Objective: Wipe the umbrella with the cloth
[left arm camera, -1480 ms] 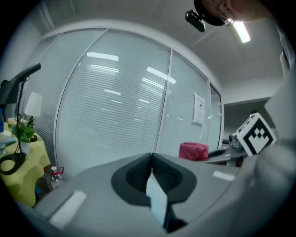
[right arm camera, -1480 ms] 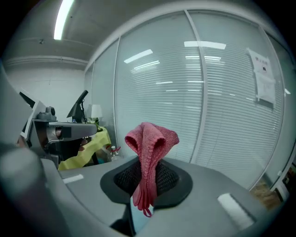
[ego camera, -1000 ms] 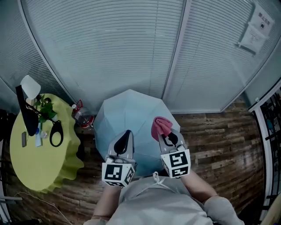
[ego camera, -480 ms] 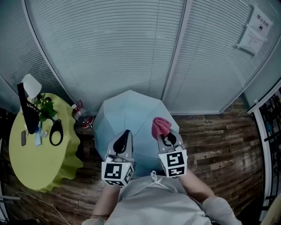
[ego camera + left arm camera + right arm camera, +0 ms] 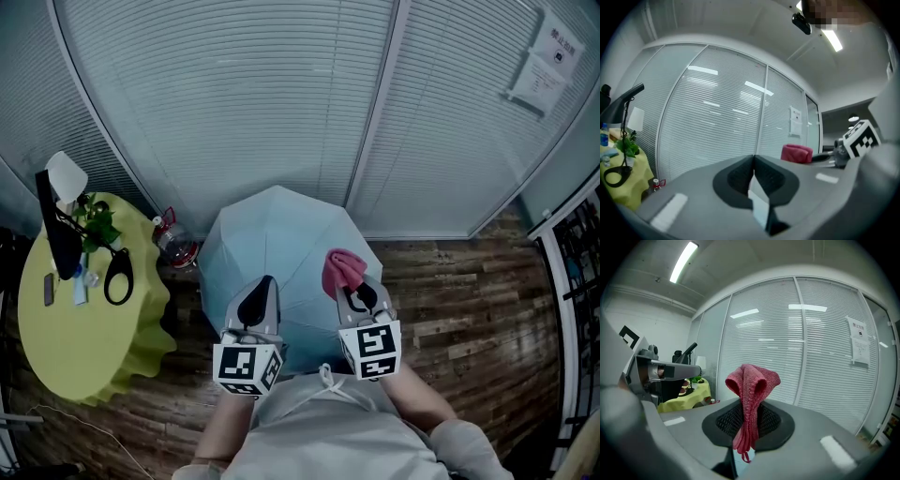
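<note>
Right claw (image 5: pixel 352 289) was clamped on the pink cloth (image 5: pixel 342 267), which stuck up in a bunch past its tips. Left claw (image 5: pixel 262 291) was squeezed tight, tips touching, with nothing to see between them. Right under both claws sat the open blue umbrella (image 5: pixel 281 234). Well off to the left claw's left stood a yellow tabletop (image 5: pixel 66 347).

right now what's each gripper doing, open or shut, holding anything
left gripper: tongs shut, nothing gripped.
right gripper: tongs shut on the pink cloth.
</note>
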The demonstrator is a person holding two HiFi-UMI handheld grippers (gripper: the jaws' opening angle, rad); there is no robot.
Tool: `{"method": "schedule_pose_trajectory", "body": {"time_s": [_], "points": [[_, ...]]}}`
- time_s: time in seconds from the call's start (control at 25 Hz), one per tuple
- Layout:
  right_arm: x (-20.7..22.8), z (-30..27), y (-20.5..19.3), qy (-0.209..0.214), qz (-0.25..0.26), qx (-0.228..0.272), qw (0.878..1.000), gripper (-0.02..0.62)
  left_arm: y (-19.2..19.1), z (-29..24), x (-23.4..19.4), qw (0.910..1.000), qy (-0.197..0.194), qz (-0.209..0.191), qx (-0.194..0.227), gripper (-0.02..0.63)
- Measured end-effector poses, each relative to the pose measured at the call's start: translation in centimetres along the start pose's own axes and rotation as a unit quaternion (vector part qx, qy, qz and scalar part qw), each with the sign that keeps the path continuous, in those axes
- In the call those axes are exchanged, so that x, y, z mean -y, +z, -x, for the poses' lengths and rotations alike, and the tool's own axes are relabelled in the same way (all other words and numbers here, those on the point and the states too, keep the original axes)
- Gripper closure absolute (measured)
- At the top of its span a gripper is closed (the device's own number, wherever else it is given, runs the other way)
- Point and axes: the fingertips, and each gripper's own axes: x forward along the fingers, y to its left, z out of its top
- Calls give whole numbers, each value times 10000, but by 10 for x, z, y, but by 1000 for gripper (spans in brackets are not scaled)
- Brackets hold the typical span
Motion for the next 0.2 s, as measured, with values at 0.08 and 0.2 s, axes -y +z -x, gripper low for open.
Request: {"method": "schedule_pose_trajectory", "body": {"time_s": [0.08, 0.2], "points": [[-1, 0, 0, 6, -6, -14, 10000, 543, -3, 1, 1, 10000, 2, -46, -66, 598], [-1, 3, -6, 5, -4, -95, 10000, 543, -8, 4, 5, 9998, -44, -105, -165, 598]]}}
